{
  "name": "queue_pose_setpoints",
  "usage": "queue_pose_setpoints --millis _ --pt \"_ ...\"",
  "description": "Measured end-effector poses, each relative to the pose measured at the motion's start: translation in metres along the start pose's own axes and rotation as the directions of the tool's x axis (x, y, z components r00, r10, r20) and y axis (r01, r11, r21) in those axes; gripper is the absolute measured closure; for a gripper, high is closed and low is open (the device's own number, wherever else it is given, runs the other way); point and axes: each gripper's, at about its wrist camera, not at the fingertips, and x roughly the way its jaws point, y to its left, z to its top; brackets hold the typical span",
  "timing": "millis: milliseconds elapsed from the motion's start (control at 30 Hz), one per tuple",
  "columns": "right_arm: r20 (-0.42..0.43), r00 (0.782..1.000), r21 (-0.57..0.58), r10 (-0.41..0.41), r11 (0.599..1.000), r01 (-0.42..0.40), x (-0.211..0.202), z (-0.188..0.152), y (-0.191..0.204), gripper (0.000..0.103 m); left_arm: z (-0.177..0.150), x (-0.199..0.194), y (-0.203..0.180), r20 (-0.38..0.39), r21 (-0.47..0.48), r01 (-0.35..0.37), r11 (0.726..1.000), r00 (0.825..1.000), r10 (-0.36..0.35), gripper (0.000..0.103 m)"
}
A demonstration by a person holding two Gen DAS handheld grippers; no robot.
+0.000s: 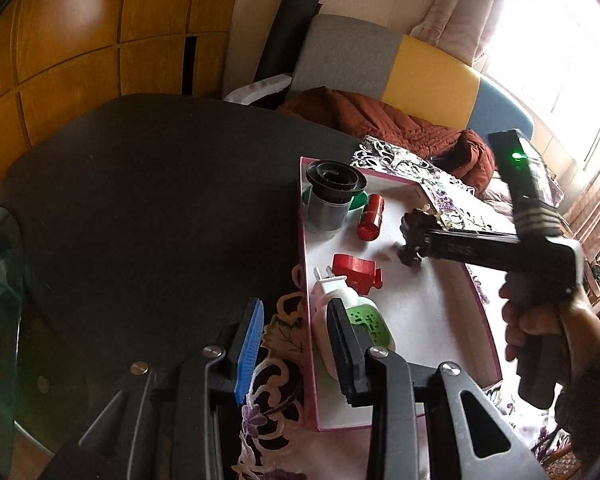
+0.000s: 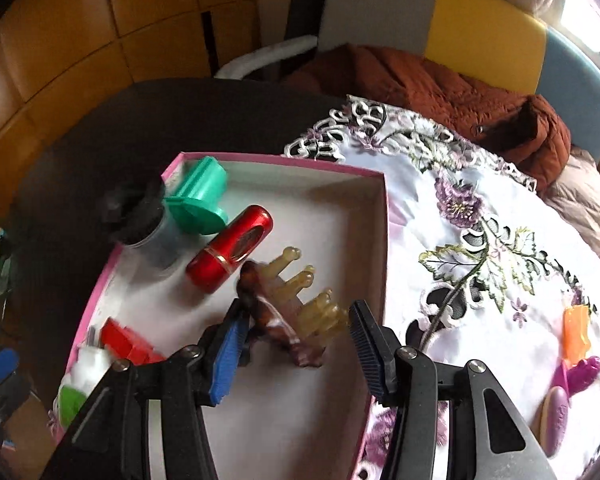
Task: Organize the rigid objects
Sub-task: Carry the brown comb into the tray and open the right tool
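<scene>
A pink-rimmed white box (image 1: 305, 264) (image 2: 383, 240) holds a black-lidded jar (image 1: 329, 196) (image 2: 144, 220), a green piece (image 2: 198, 200), a red tube (image 1: 371, 217) (image 2: 230, 250), a red block (image 1: 356, 272) (image 2: 126, 344) and a white and green plug-in (image 1: 352, 320) (image 2: 78, 376). My right gripper (image 2: 296, 340) (image 1: 412, 236) is open over the box, a brown hair claw clip (image 2: 288, 312) lying between its jaws. My left gripper (image 1: 296, 344) is open and empty, straddling the box's left wall near the plug-in.
The box sits on an embroidered white cloth (image 2: 480, 248) over a dark round table (image 1: 148, 200). An orange clip (image 2: 576, 330), a magenta piece (image 2: 584, 372) and a purple oval (image 2: 554, 416) lie on the cloth at right. A rust jacket (image 2: 440, 88) lies behind.
</scene>
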Motion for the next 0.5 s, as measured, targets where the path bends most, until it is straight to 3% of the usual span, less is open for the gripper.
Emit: queue_pose_setpoints --millis 200,267,500 --pt "0.026 1.0 -0.007 0.012 1.0 -0.012 -0.009 -0.004 0.003 0.039 0.001 0.0 0.001 -0.001 -0.001 0.001 1.0 1.0 -0.001 0.07" --pt "0.037 0.999 -0.001 0.026 1.0 -0.026 -0.014 -0.006 0.001 0.032 0.0 0.0 0.0 -0.001 0.003 0.0 1.0 1.0 0.0 0.07" --pt "0.052 0.998 0.014 0.039 0.999 -0.04 -0.03 -0.016 -0.001 0.029 0.0 -0.007 -0.004 0.012 0.017 -0.003 1.0 1.0 0.003 0.07"
